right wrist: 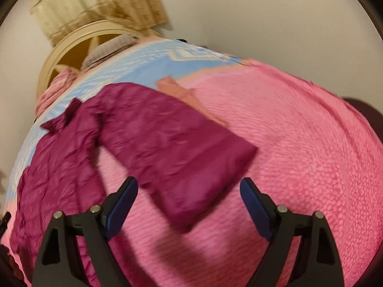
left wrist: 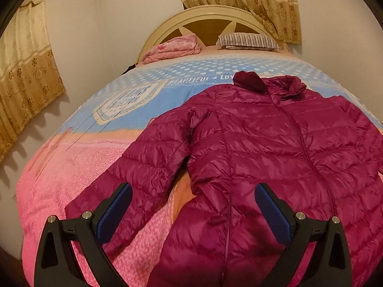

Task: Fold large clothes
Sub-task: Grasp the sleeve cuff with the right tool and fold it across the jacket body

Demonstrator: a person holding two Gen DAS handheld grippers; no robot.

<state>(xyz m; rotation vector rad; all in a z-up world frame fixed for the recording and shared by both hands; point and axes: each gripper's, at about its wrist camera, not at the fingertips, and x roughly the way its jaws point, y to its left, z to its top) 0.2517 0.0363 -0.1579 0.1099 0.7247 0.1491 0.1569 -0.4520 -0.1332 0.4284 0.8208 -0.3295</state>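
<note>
Magenta quilted jacket (left wrist: 263, 148) lies spread face-up on the bed's pink and blue bedspread (left wrist: 71, 167), collar (left wrist: 270, 83) toward the headboard (left wrist: 203, 21) at 12 o'clock and front zip running down its middle; in the left wrist view its body fills the 3 to 6 o'clock part of the picture, with one sleeve (left wrist: 134, 165) angled out toward 8 o'clock and flat on the pink part of the cover. Left gripper (left wrist: 194, 205) hangs above the jacket's lower half with its jaws spread wide and nothing between the blue pads (left wrist: 115, 215), which touch no cloth. In the blurred right wrist view the jacket sits from 9 to 7 o'clock, and its other sleeve (right wrist: 191, 157) reaches across the centre, the cuff end lying near the middle over pink cover. Right gripper (right wrist: 189, 203) is poised over that cuff, jaws wide apart and holding nothing, the sleeve seen between the fingers (right wrist: 119, 210) but below them. At the head of the bed lie a folded pink blanket (left wrist: 174, 47) at 11 o'clock and a striped pillow (left wrist: 249, 40) at 1 o'clock, with beige curtains (left wrist: 251, 2) above
</note>
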